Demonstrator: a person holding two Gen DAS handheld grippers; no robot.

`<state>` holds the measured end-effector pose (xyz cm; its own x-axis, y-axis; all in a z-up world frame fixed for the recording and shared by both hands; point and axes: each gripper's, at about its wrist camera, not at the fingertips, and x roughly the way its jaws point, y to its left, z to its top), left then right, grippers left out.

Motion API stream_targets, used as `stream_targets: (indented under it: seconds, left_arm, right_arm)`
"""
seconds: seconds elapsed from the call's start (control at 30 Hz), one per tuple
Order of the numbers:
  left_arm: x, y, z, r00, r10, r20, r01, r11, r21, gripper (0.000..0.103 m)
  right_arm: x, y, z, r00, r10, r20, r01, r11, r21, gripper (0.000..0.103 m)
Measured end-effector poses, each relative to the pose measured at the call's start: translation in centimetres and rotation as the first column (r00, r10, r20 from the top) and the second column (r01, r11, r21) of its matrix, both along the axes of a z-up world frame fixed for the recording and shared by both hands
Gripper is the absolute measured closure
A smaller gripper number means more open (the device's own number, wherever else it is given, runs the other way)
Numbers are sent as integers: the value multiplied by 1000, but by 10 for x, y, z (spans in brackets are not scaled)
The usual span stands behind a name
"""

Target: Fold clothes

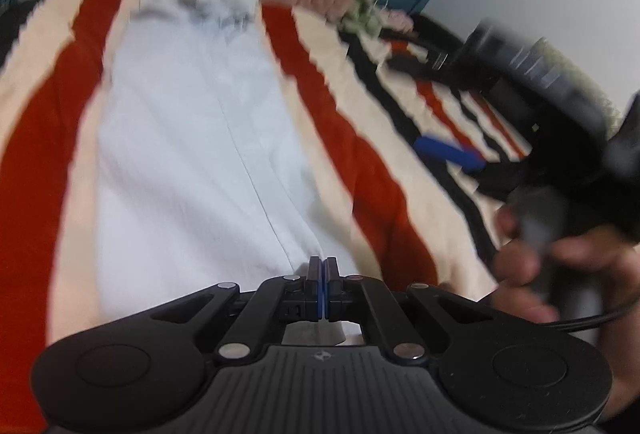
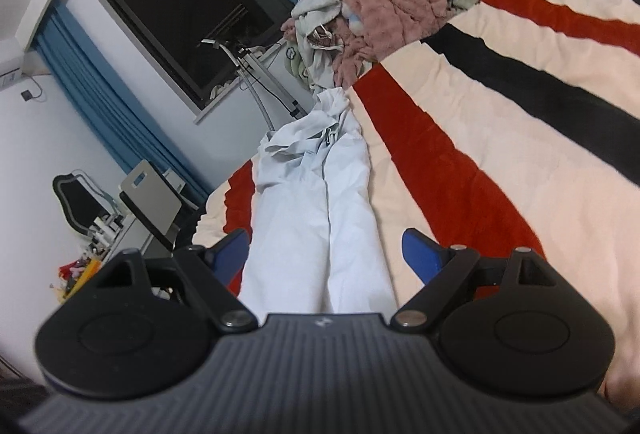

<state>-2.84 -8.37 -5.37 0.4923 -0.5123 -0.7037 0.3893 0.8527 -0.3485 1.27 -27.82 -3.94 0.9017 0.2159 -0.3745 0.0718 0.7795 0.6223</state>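
Note:
A pale blue-white garment (image 1: 192, 154) lies stretched lengthwise on a striped blanket (image 1: 360, 174). My left gripper (image 1: 323, 266) is shut on the garment's near edge, the cloth pinched between its blue pads. The right wrist view shows the same garment (image 2: 320, 218) running away from me, crumpled at its far end. My right gripper (image 2: 324, 254) is open, one blue finger on each side of the garment's near end. The right gripper also shows blurred in a hand at the right of the left wrist view (image 1: 452, 152).
A pile of unfolded clothes, pink and pale green (image 2: 380, 14), sits at the far end of the striped blanket (image 2: 520, 114). The bed's left edge drops to a desk with a laptop (image 2: 152, 202) and chair. A window and blue curtains stand behind.

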Motion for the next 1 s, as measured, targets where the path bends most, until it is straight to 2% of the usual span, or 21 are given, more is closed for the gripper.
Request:
stream_targets:
  seconds: [0.1, 0.13, 0.17, 0.2, 0.23, 0.27, 0.3, 0.37, 0.43, 0.5, 0.57, 0.63, 0.77, 0.9, 1.0]
  left_arm:
    - [2, -5, -14, 1000, 1, -17, -1, 999, 33, 98]
    - [3, -4, -14, 1000, 10, -18, -9, 999, 42, 91]
    - [3, 0, -11, 1000, 21, -5, -20, 998, 56, 78]
    - [3, 3, -8, 999, 31, 8, -32, 997, 70, 69]
    - [3, 6, -5, 999, 40, 25, -41, 996, 82, 55]
    - [3, 10, 2, 998, 41, 50, -45, 995, 91, 48]
    - [6, 14, 8, 997, 38, 74, -45, 994, 97, 44]
    - [13, 22, 21, 991, 35, 128, -51, 992, 119, 29]
    - [21, 28, 33, 978, 35, 204, -65, 988, 143, 21]
    - [29, 35, 39, 961, 57, 270, -98, 985, 144, 19]
    - [37, 42, 43, 942, 90, 324, -139, 981, 133, 12]
    - [45, 50, 41, 927, 135, 351, -186, 975, 118, 9]
    - [59, 63, 22, 939, 204, 278, -237, 967, 90, 8]
    - [66, 75, 2, 942, 267, 204, -281, 959, 43, 8]
    - [70, 81, -5, 939, 273, 211, -290, 955, 56, 8]
  right_arm:
    - [0, 0, 2, 1000, 3, 8, -3, 1000, -21, 17]
    - [-1, 1, 3, 1000, 5, 11, -5, 1000, -29, 17]
    - [-1, 1, 3, 1000, 8, 15, -8, 999, -37, 17]
    - [-1, 2, 4, 1000, 12, 18, -12, 999, -45, 17]
    - [0, 3, 5, 1000, 21, 20, -20, 998, -53, 17]
    - [1, 5, 6, 999, 29, 21, -28, 998, -60, 17]
    - [2, 6, 6, 999, 37, 22, -36, 997, -68, 17]
    - [5, 10, 8, 998, 55, 23, -53, 995, -84, 17]
    - [14, 14, 12, 994, 107, 22, -104, 990, -94, 20]
    - [27, 21, 17, 987, 157, 21, -154, 983, -100, 26]
    - [47, 30, 23, 980, 199, 13, -197, 975, -106, 31]
    - [72, 39, 29, 971, 237, 4, -235, 966, -111, 45]
    - [137, 65, 27, 962, 269, -53, -274, 945, -179, 47]
    - [222, 88, 5, 964, 236, -120, -259, 935, -242, 47]
    - [281, 99, -18, 965, 207, -159, -247, 923, -296, 47]
